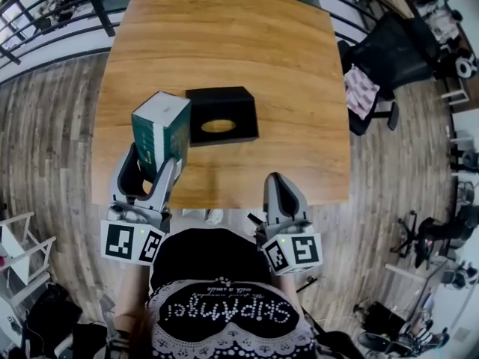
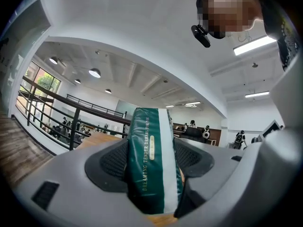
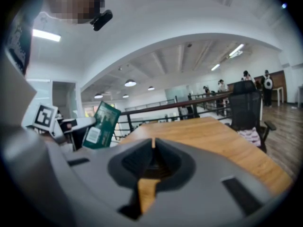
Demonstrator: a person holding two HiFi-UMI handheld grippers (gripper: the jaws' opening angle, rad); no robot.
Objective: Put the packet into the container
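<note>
Above the surface (image 1: 224, 36) near edge | your left gripper (image 1: 155, 167) jaws clamp the green packet (image 1: 161, 124), raised just left of the black container (image 1: 241, 102) | right gripper (image 1: 278, 184) jaws pressed together, empty | carry the green packet over the oval opening (image 1: 218, 126), align its narrow end, lower before releasing.

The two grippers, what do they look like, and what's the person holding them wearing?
The left gripper and right gripper match: smooth grey moulded shells with black textured pads inside the jaws. Each carries a white cube printed with black square markers. No cables show. The person wears a black top with white lettering and a pale lacy trim.
</note>
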